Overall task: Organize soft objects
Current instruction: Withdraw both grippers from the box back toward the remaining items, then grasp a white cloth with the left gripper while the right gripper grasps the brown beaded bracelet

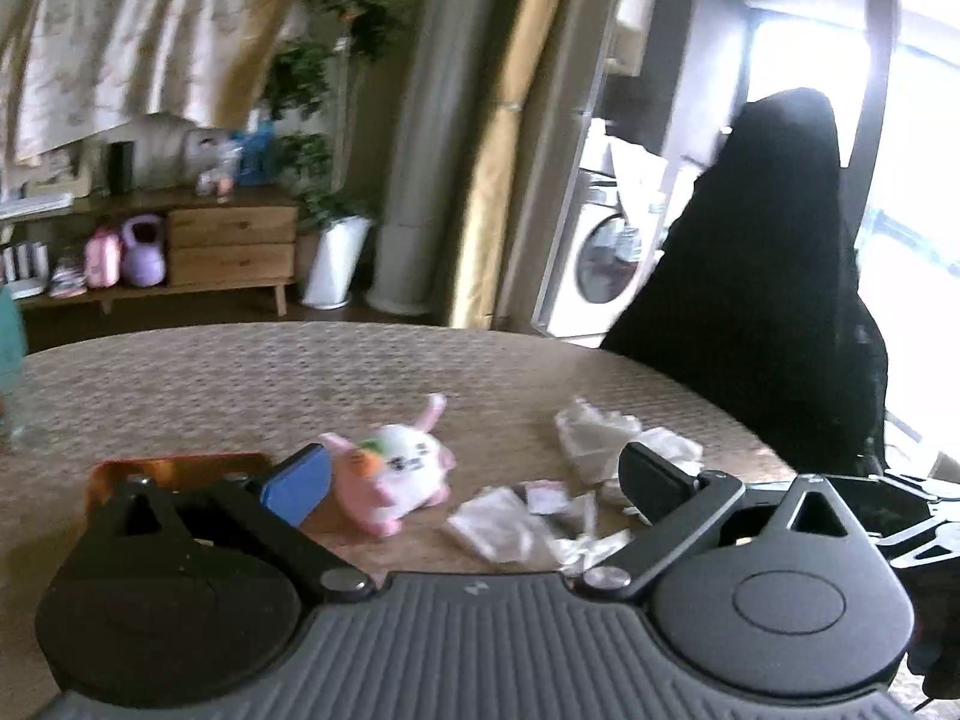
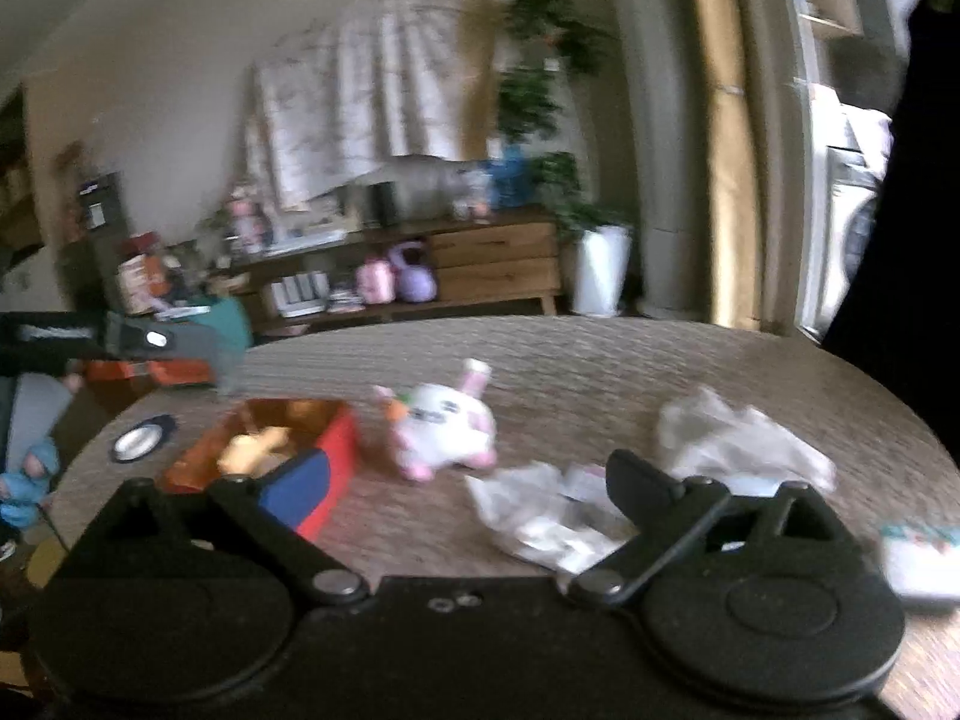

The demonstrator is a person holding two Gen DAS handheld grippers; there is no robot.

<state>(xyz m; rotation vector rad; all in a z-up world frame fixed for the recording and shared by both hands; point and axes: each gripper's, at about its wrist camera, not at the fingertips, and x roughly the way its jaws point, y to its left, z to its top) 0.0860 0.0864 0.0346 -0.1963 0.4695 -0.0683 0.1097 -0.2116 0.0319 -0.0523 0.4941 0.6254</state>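
A white and pink plush bunny (image 1: 396,474) with an orange carrot lies on the round table (image 1: 240,372); it also shows in the right wrist view (image 2: 447,429). My left gripper (image 1: 474,483) is open and empty, low over the table, its blue left pad close beside the bunny. Crumpled clear plastic bags (image 1: 600,438) lie right of the bunny. A red-orange box (image 2: 270,450) holding a yellow soft toy (image 2: 255,444) stands left of the bunny. My right gripper (image 2: 468,492) is open and empty, above smaller plastic bags (image 2: 540,510).
A round dark lid (image 2: 141,438) lies at the table's left edge. A white packet (image 2: 918,558) lies at the right front. A black chair back (image 1: 774,276) stands behind the table on the right. A wooden sideboard (image 1: 228,240) and potted plants are far behind.
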